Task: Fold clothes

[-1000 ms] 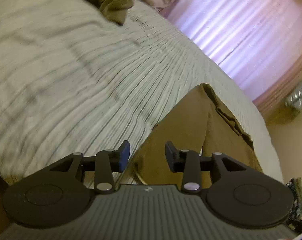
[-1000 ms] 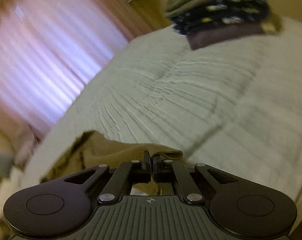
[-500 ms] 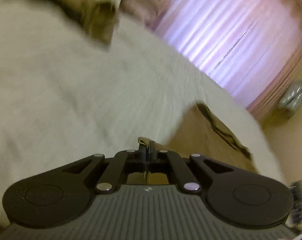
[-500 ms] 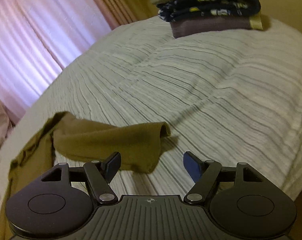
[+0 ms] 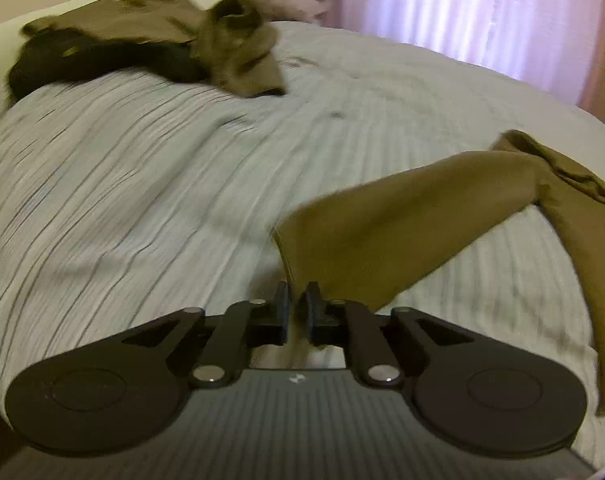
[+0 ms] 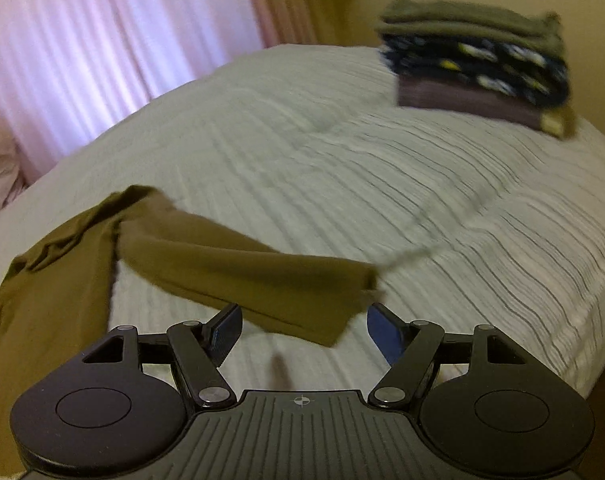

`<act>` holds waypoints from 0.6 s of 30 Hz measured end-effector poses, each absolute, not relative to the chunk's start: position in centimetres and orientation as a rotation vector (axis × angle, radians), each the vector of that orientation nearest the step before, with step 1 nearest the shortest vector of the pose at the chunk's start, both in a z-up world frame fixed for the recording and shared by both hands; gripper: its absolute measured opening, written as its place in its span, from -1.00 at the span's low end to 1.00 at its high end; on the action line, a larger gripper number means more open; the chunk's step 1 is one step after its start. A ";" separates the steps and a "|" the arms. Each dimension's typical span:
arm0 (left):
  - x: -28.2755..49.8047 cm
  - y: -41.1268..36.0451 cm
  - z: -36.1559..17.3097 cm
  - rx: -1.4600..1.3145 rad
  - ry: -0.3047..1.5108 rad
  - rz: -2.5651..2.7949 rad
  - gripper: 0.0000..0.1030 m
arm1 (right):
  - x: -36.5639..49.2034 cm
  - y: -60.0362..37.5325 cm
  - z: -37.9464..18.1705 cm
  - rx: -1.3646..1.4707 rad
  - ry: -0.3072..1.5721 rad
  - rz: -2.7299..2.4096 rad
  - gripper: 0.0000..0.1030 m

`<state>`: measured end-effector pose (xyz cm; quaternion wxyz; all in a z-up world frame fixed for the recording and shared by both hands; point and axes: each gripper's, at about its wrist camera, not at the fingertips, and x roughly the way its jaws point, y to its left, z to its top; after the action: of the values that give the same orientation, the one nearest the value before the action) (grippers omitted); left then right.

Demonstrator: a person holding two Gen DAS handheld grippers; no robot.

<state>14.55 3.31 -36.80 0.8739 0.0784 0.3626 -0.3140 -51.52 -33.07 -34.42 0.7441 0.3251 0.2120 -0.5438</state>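
Note:
An olive-brown garment (image 5: 414,216) lies on the striped white bed (image 5: 142,184). My left gripper (image 5: 296,308) is shut on the end of one of its long parts, which stretches away to the right. In the right wrist view the same garment (image 6: 222,268) lies with another long part reaching toward my right gripper (image 6: 302,330), which is open and empty just short of the cloth's end.
A heap of unfolded dark and olive clothes (image 5: 150,44) lies at the far left of the bed. A stack of folded clothes (image 6: 474,64) stands at the bed's far right corner. Pink curtains (image 6: 114,48) hang behind the bed.
My left gripper shut on the garment's end and pulled it out to the left. My right gripper let go of its part of the garment and opened.

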 end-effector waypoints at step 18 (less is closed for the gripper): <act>19.3 2.1 -37.0 0.057 0.765 -0.455 -0.98 | -47.7 -32.5 -36.1 0.769 0.480 -1.071 0.41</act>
<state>19.26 2.07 -36.96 0.9023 0.0275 0.3697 -0.2198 -47.68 -32.54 -36.13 0.7640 0.3537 0.2206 -0.4925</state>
